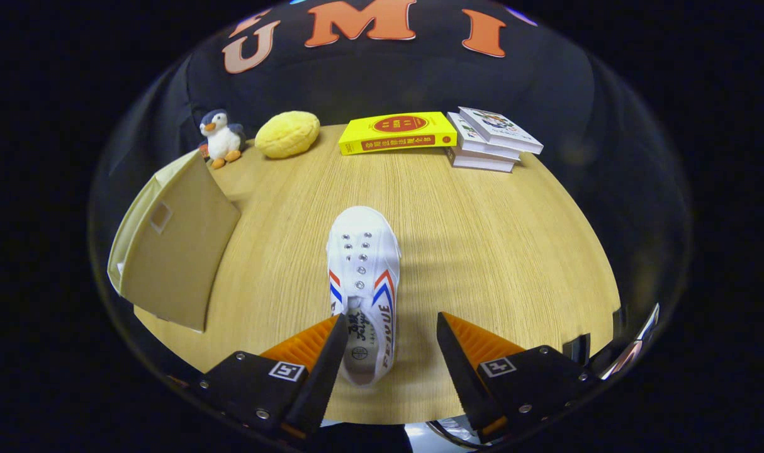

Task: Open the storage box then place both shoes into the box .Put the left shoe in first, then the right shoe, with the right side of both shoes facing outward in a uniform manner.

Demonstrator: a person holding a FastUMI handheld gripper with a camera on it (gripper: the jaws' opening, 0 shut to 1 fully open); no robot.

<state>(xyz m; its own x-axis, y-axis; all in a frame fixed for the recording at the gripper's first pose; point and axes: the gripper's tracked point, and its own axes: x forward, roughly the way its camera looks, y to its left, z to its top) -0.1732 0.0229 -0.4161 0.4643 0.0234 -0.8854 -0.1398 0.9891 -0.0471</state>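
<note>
A white canvas shoe [363, 277] with red and blue stripes lies on the wooden table [483, 239], toe pointing away from me. Its heel end sits between my fingers, close against the left fingertip [331, 340] and apart from the right one. My gripper [391, 327] is open, hovering over the shoe's heel without pressing on it. The beige storage box [174, 245] stands to the left of the shoe, its lid closed. I see one shoe here.
At the table's far edge stand a plush penguin [221, 137], a yellow round cushion [287, 133], a yellow book [398, 132] and a stack of white books [492, 139]. Bare wood lies to the right of the shoe.
</note>
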